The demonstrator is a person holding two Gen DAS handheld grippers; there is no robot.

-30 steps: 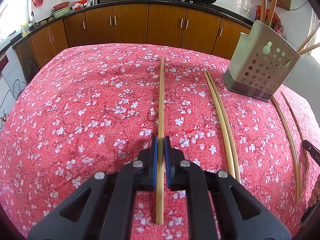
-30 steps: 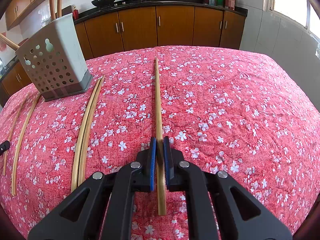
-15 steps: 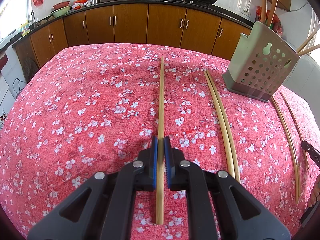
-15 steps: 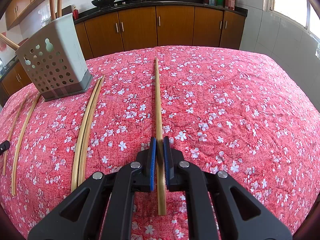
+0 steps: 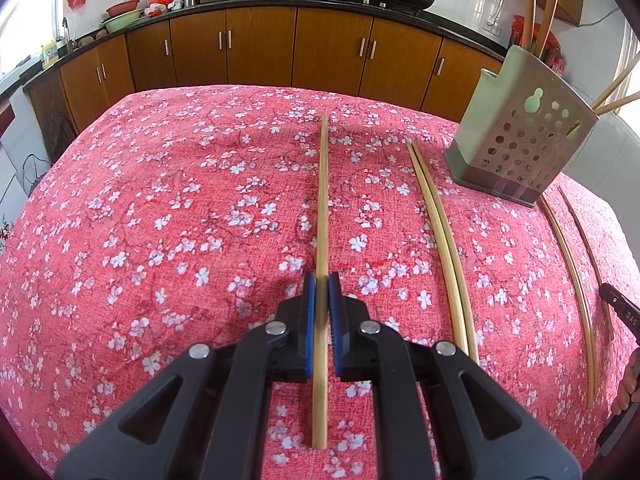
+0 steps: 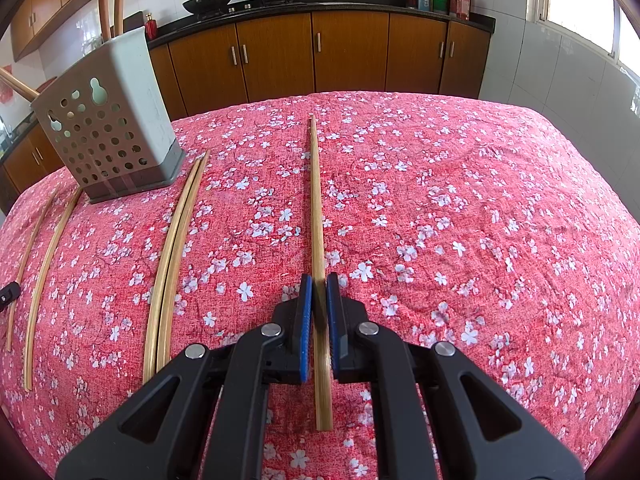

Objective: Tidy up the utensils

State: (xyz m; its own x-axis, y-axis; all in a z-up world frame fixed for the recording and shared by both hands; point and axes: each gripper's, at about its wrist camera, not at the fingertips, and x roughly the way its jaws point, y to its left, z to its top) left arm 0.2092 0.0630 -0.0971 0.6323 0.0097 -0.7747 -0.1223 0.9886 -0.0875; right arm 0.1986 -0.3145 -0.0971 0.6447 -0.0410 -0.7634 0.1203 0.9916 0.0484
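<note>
My left gripper [image 5: 321, 282] is shut on a bamboo chopstick [image 5: 322, 200] that lies along the red floral tablecloth [image 5: 160, 220], pointing away. My right gripper [image 6: 319, 282] is shut on another bamboo chopstick [image 6: 315, 192], also lying on the cloth. A grey-green perforated utensil holder [image 5: 520, 148] stands at the far right in the left wrist view and at the far left in the right wrist view [image 6: 108, 132], with several chopsticks sticking out of it.
A pair of chopsticks [image 5: 444, 240] lies between my grippers; it also shows in the right wrist view [image 6: 176, 248]. Two more chopsticks [image 5: 572, 280] lie apart beyond the holder. Wooden kitchen cabinets [image 5: 280, 52] stand behind the table.
</note>
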